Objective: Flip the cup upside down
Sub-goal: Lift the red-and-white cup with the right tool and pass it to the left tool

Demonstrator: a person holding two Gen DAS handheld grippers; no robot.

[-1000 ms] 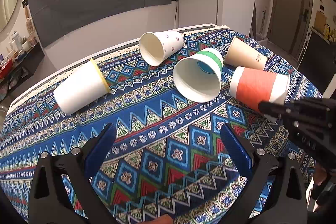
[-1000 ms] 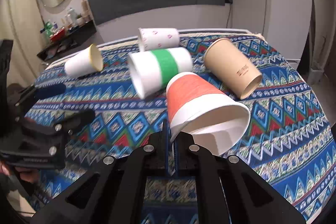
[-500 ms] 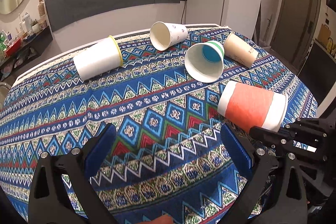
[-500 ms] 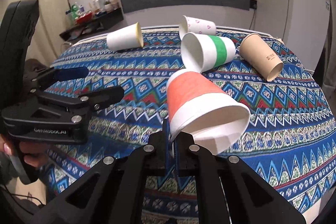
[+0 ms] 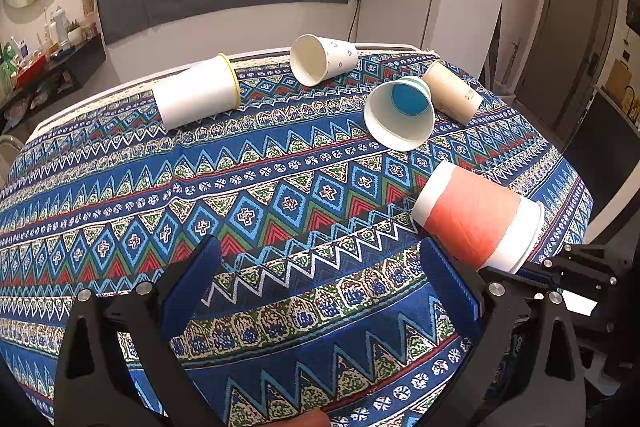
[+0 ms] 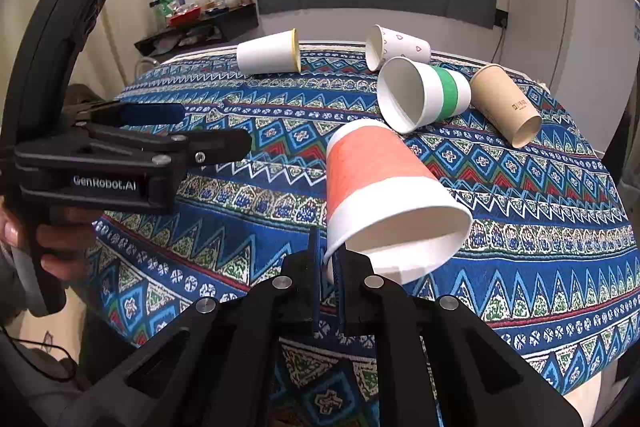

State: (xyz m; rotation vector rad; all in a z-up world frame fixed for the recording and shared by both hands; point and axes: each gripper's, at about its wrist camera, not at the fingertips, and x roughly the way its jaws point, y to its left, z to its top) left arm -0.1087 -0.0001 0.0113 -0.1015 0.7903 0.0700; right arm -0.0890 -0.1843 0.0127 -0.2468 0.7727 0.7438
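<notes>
The right gripper [image 6: 327, 267] pinches the rim of the orange-banded cup [image 6: 376, 183], holding it tilted, mouth toward the camera, above the near right edge of the patterned tablecloth [image 5: 248, 187]; whether it touches the cloth is unclear. The left gripper [image 5: 320, 291] hangs with jaws wide apart over bare cloth. Four other cups lie toppled along the far side, the green-banded cup [image 6: 424, 93] nearest.

Tan cup's [image 6: 505, 103] print illegible

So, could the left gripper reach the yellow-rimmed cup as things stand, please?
Probably yes: the left gripper is open, and only bare tablecloth lies between it and the yellow-rimmed cup.
</notes>
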